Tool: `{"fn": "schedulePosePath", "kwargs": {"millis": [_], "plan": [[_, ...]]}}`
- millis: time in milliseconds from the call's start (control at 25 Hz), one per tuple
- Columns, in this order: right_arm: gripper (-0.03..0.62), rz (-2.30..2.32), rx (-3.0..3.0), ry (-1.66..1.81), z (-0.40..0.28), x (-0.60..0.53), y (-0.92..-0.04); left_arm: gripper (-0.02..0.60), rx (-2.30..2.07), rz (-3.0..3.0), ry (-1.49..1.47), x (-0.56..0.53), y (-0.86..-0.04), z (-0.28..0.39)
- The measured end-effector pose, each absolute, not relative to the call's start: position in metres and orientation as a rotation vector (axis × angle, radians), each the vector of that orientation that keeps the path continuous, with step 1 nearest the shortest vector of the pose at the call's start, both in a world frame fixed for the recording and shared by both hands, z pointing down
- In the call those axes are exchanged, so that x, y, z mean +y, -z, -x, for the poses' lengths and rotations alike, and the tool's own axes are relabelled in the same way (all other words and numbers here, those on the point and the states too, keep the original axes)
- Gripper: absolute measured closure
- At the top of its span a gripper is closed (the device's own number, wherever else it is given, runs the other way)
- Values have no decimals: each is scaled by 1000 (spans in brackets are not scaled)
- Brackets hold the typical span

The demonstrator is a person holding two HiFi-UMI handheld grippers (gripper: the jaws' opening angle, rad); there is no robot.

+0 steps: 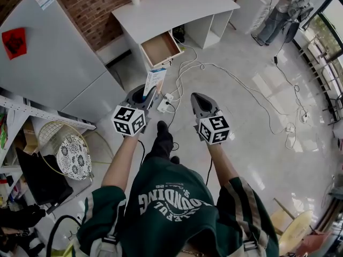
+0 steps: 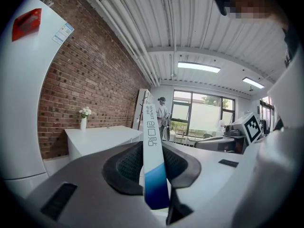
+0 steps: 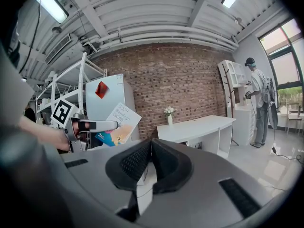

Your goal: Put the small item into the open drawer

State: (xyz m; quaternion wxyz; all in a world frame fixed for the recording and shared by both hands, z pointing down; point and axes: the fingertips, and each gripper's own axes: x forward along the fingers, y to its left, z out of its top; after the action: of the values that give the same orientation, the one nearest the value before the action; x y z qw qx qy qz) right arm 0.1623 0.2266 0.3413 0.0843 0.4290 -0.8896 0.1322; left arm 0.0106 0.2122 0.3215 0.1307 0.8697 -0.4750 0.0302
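Brick-walled room, drawer [image 1: 159,48] open under the far bench [image 1: 177,7]: our left claw [image 1: 148,93] grips the thin packet [image 1: 155,80], right claw [image 1: 198,101] closed on nothing. Pinched near one end, the packet could swivel loose, we reckon, or floor cables [image 1: 214,66] could trip us.

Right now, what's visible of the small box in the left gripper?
The small box is a thin, flat carton, cardboard by its look, mostly white with printed lettering and a blue band at one end. The pads of the left gripper clamp that blue end; the rest sticks out ahead. Nothing else touches it; it hangs in the air, short of the open drawer.
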Motion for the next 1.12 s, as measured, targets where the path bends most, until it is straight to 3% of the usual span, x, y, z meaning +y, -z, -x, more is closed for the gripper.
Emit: {"fn": "schedulePosePath", "kwargs": {"millis": [1120], "plan": [[569,-1114,-2650,-371,-65,-35,-358,489,-1390,-2429,-76,-38,-359,66]]}}
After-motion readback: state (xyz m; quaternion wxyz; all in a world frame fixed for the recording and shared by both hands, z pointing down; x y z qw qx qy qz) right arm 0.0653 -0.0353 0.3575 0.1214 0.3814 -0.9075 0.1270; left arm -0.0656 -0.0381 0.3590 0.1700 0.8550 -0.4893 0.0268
